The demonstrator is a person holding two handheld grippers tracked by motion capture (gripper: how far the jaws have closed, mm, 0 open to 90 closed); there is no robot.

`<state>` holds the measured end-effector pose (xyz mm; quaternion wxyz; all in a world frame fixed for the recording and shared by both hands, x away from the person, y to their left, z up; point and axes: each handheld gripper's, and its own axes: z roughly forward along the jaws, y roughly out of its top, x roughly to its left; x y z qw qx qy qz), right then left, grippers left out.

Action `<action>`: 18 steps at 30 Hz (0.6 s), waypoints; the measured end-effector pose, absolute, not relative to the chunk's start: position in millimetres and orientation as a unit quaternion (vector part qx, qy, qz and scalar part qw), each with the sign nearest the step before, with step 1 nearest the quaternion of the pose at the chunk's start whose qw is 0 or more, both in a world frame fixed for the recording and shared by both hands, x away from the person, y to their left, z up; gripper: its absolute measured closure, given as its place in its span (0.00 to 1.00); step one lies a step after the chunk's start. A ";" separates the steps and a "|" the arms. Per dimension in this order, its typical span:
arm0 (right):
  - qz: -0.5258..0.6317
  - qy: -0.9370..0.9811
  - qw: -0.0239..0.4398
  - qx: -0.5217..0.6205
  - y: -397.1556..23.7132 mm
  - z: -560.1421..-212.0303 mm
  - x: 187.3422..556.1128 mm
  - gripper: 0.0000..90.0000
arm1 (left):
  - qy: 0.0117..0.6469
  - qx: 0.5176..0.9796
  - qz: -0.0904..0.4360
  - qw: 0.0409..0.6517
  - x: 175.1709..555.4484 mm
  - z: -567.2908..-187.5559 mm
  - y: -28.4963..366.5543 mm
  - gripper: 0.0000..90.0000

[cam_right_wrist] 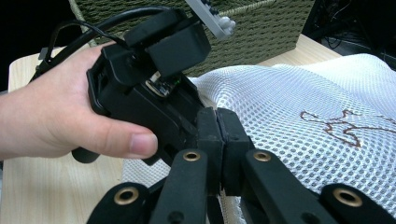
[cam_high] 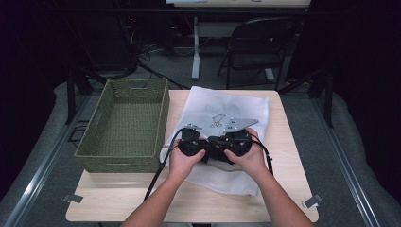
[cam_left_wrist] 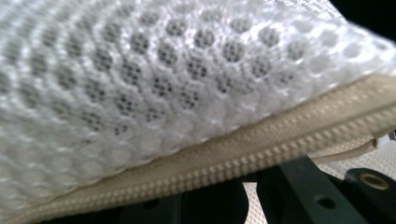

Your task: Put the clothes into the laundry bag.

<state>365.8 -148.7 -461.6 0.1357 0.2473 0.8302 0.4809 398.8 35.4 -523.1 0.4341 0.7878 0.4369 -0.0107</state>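
A person works 2 handheld grippers on a white mesh laundry bag (cam_high: 227,123) lying on a wooden table (cam_high: 283,189), just right of a woven green basket (cam_high: 125,125). The right gripper (cam_right_wrist: 218,135) has its jaws pressed together, seemingly pinching the bag's edge. The left gripper (cam_high: 189,142) sits against the beige zipper (cam_left_wrist: 261,149); its jaw state cannot be told. Likely step: opening the zipper. Next, the left must catch the pull.
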 end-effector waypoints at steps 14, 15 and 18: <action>0.479 0.831 0.135 0.251 -151.3 -463.6 367.5 0.99 | 0.439 0.780 0.010 0.445 407.2 -539.1 30.7 0.79; 0.478 0.831 0.135 0.252 -151.7 -464.2 368.0 0.99 | 0.439 0.782 0.013 0.442 407.3 -539.2 31.0 0.77; 0.477 0.830 0.134 0.255 -152.9 -465.5 369.0 0.99 | 0.433 0.788 0.025 0.437 404.8 -537.9 31.5 0.69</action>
